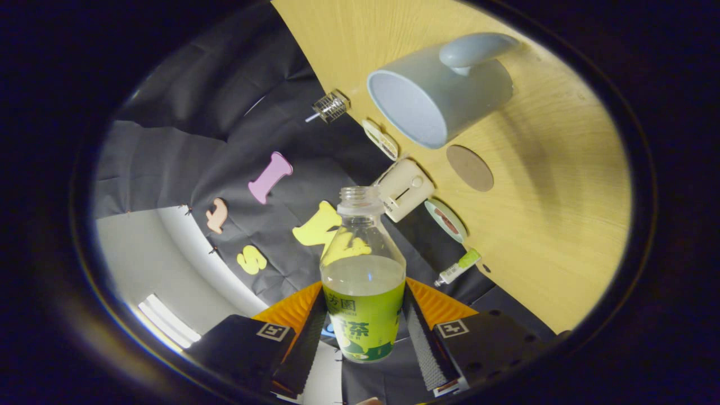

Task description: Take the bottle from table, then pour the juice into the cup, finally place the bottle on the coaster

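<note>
My gripper [364, 329] is shut on a clear plastic bottle [363, 270] with a green label, both fingers pressing its sides. The bottle has no cap and holds pale juice up to about its shoulder. The view is rolled far over, so the wooden table [562, 236] stands almost on edge beside the bottle. A grey-blue mug [444, 93] stands on that table beyond the bottle's open neck, its mouth facing me. A round brown coaster [470, 167] lies flat on the table just beside the mug, nearer the fingers.
Along the table's back edge stand a small wire basket [332, 106], a small white timer [381, 138], a cream toaster-like box [404, 189], a small dish [446, 220] and a green-capped tube [458, 267]. Black cloth hangs behind them.
</note>
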Demonstrator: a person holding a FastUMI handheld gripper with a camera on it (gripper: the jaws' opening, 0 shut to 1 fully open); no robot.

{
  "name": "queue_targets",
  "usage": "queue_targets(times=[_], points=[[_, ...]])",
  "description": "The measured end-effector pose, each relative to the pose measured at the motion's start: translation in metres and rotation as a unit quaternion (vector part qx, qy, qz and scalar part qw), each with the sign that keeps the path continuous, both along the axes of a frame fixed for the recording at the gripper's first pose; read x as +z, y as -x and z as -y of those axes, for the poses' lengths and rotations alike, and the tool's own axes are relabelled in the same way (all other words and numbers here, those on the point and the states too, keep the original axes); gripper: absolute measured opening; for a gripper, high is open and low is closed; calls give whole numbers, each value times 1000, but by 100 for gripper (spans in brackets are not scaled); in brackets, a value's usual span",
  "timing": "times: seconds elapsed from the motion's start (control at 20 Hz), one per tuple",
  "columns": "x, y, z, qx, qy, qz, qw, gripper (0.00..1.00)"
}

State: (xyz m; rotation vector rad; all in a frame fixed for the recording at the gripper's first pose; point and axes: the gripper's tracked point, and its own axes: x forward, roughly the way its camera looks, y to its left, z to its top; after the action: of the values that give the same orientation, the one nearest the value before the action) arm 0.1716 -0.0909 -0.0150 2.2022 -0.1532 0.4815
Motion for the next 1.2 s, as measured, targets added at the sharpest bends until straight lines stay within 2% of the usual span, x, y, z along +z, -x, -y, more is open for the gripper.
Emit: queue_targets(times=[0.5, 0.85, 1.0, 1.2], points=[[-2, 4, 6, -8, -12, -4, 1000, 79], [-6, 9, 27, -4, -64, -11, 998, 79], [1, 9, 36, 3, -82, 9, 997, 79], [-1, 11, 41, 0, -76, 1, 997, 79]])
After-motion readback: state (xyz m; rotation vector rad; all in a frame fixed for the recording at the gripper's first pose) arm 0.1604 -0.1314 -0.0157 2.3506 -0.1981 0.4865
